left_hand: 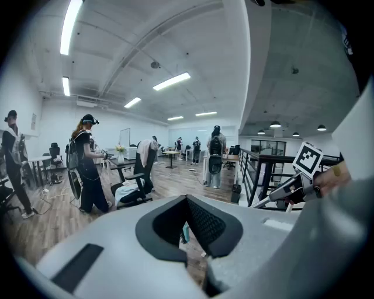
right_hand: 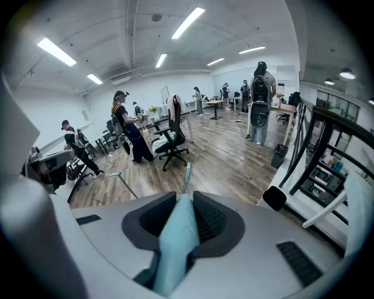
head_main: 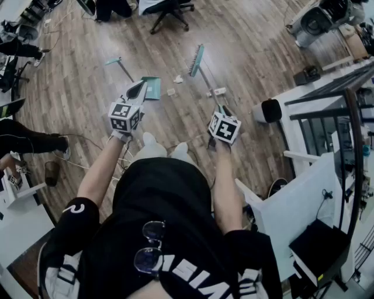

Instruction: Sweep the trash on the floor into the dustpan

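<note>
Left tongs (head_main: 139, 89): held at 11 o'clock from the person's body, tips down at the near-left corner of the dustpan (head_main: 154, 87). In the left gripper view (left_hand: 186, 231) the jaws are drawn close, with a thin teal edge caught in the narrow gap between the pads.
Right tongs (head_main: 223, 111): held at 1 o'clock. The right gripper view (right_hand: 184, 217) shows the jaws clamped on the teal handle of the broom (head_main: 196, 60), which fills the gap between them.
Broom: the handle runs from the right tongs up toward 12 o'clock. The bristle head is on the floor (head_main: 251, 52), far from the person and tilted. In the right gripper view the handle (right_hand: 177, 248) leads straight ahead from the jaws.
Dustpan: teal, low on the wooden floor at 11 o'clock, just beside the left tongs and left of the broom head.
Rod (head_main: 123, 69): thin with a teal end, lying on the floor from behind the left tongs toward 10 o'clock. It also shows in the right gripper view (right_hand: 125, 185).
Trash: one white scrap (head_main: 178, 79) lies between dustpan and broom head. A second scrap (head_main: 171, 91) is just right of the dustpan. A third piece (head_main: 219, 91) lies beside the broom handle at 1 o'clock. All three are outside the pan.
Surroundings: an office chair (head_main: 170, 10) stands at 12 o'clock, and a white worktop (head_main: 292, 204) at 4 o'clock.
</note>
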Demonstrator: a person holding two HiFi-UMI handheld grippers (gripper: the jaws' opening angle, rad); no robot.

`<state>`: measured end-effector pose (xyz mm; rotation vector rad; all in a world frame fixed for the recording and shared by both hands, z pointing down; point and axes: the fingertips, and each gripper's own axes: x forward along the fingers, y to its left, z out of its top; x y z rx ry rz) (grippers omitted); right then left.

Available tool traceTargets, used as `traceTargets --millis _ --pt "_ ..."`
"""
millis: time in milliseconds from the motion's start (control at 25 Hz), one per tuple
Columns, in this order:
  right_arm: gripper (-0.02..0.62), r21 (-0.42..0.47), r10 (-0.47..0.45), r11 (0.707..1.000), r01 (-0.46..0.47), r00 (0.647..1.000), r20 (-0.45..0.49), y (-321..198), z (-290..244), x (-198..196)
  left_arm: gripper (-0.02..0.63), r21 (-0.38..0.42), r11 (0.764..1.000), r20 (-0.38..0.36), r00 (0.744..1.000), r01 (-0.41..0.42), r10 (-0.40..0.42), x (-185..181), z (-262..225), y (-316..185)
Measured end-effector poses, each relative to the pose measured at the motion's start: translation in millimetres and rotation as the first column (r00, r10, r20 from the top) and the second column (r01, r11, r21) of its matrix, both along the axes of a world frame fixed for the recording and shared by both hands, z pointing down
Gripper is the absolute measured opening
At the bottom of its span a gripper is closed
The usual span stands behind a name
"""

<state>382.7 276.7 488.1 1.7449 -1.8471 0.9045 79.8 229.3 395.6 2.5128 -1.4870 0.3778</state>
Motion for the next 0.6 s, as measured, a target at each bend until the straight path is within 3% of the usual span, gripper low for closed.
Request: traceTargets --millis 320,600 --pt "0.084 0.011 -0.001 1.0 0.001 1.0 -0.001 -6.6 1.5 -9.7 -0.002 -0.01 1.0 0.007 1.0 -0.012 0.012 -8.9 2.3 -3.7" --pt "0.084 -0.033 -0.011 0.999 0.011 1.0 -0.001 -15.1 16.8 -14.1 -0.002 -0.042 0.999 -0.045 0.999 0.005 -0.007 -14.8 18.0 -15.2"
